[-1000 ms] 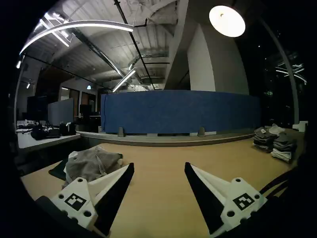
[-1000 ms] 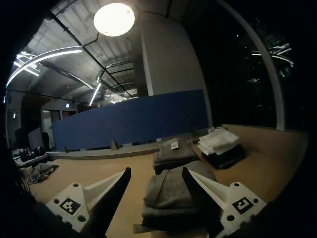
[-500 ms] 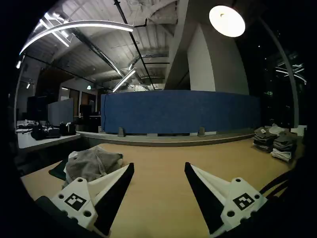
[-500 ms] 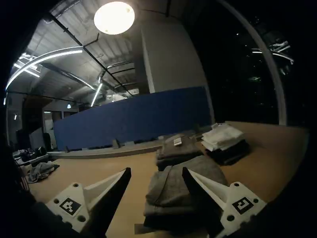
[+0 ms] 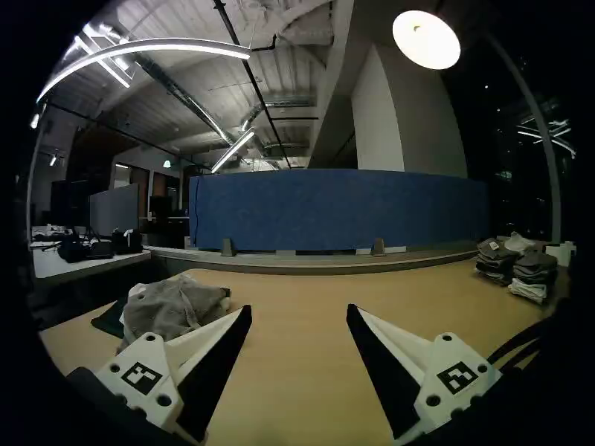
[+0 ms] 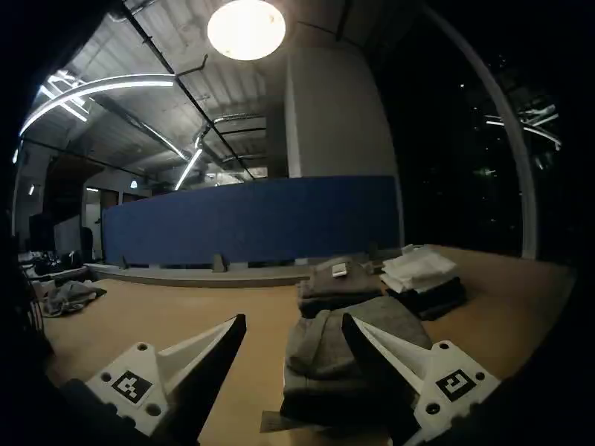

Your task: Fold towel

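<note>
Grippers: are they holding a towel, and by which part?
No, nothing is held. The left gripper and right gripper are both open; the folded grey towel lies ahead of the right one, not pinched.

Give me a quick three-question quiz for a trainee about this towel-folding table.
1. True or false: the left hand-held gripper is shut on the crumpled grey towel.
2. In the right gripper view, the white folded towels rest on: A) the bare tabletop; B) dark folded towels; C) a chair.
3. Fill in: behind the wooden table stands a ___ partition.
Key: 1 false, it is open and apart from the towel; 2 B; 3 blue.
</note>
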Demonstrator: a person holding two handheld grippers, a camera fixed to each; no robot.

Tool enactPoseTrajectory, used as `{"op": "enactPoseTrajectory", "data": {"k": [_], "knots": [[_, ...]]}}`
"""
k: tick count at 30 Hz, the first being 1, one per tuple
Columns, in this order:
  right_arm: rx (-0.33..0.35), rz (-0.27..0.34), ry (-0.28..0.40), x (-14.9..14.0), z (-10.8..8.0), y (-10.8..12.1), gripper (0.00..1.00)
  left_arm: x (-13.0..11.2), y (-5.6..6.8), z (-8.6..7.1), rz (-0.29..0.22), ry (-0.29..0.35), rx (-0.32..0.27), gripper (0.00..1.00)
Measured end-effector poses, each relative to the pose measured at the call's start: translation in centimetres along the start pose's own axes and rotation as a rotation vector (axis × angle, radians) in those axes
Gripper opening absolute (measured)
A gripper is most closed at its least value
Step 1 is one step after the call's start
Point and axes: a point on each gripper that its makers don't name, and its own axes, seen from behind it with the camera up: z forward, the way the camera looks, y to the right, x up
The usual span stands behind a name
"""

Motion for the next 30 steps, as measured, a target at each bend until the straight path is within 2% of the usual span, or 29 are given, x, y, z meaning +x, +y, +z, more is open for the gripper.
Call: {"op": "enactPoseTrajectory", "data": {"k": [6,30], "knots": [[0.004,-0.055,0.003,-0.41,-0.05,-1.18,1.0,-0.02,0.03,-0.06,0.0,0.0,0.0,0.95],[-0.002,-0.052,0.0,-0.25,0.11,-0.98,1.0,0.06,0.09,-0.09,0.0,0.0,0.0,0.95]]}}
